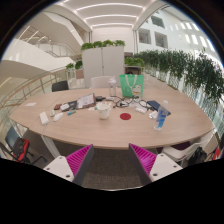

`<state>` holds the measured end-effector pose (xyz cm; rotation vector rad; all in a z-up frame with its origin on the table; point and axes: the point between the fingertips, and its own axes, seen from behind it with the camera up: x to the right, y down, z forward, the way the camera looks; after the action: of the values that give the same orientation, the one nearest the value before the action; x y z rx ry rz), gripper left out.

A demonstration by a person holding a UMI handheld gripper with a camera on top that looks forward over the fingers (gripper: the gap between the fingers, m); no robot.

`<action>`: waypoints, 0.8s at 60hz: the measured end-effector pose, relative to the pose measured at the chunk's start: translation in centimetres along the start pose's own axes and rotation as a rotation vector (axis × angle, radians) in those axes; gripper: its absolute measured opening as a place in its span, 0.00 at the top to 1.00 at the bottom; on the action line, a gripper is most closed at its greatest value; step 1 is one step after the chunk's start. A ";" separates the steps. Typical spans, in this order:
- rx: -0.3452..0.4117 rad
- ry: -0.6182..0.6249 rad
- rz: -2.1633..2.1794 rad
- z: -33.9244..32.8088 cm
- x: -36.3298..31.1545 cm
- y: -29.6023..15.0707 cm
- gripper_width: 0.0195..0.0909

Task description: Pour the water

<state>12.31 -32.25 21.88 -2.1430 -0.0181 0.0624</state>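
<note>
One white cup point(104, 110) sits beyond the open gripper point(112, 160).

No legible text, label, number or sign anywhere

The gripper point(112, 160) is held up and level, looking forward with its two fingers reaching away from the camera at the near side of the scene. The left finger's magenta pad point(79, 160) and the right finger's magenta pad point(143, 159) face each other across a wide gap, so the fingers stand well spread, with nothing between them and nothing touching either pad. Both fingers are set evenly, one to the left and one to the right, and their tips lean slightly inward toward the far side.
</note>
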 end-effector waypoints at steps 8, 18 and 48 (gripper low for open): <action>0.040 0.039 0.027 2.0 4.1 -0.1 0.14; 0.186 0.120 0.007 7.6 14.4 -2.9 0.13; 0.253 0.189 0.117 36.4 33.8 -5.8 0.42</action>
<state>44.24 2.65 5.79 -1.8875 0.2145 -0.0669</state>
